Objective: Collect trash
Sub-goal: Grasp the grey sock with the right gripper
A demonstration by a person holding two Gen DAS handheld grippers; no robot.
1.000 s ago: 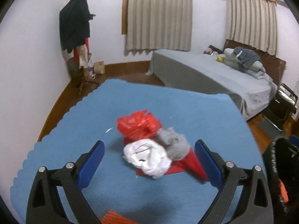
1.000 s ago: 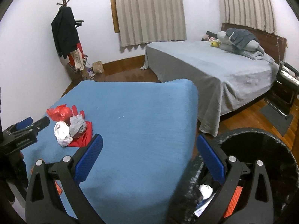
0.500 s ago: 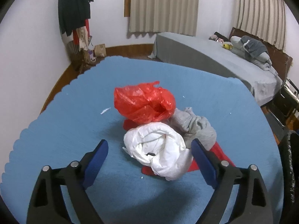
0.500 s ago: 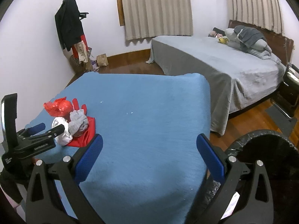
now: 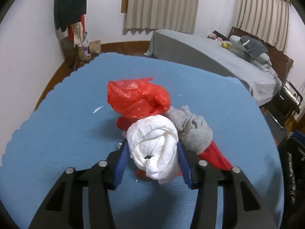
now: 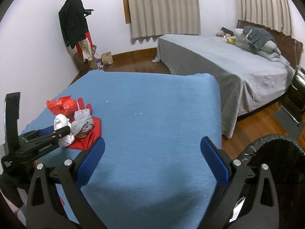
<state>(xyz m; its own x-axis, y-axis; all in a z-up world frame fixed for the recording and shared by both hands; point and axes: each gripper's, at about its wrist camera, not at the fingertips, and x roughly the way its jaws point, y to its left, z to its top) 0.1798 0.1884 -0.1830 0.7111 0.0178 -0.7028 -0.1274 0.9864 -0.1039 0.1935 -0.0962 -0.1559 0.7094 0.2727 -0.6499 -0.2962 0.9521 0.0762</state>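
Clamping the crumpled white wad at lower centre of the left-wrist view on the blue cover, the left gripper, jaws just closing, squeezes light, soft, compressible material best gripped across its bulky middle, while the right gripper stands spread and empty.

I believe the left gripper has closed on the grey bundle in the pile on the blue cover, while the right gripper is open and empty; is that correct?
Not quite. The left gripper has just been closing on the white crumpled wad, not the grey bundle, which lies beside it, outside the jaws; the left wrist view shows this. The rest holds: the pile is on the blue cover, and the right gripper is open and empty.
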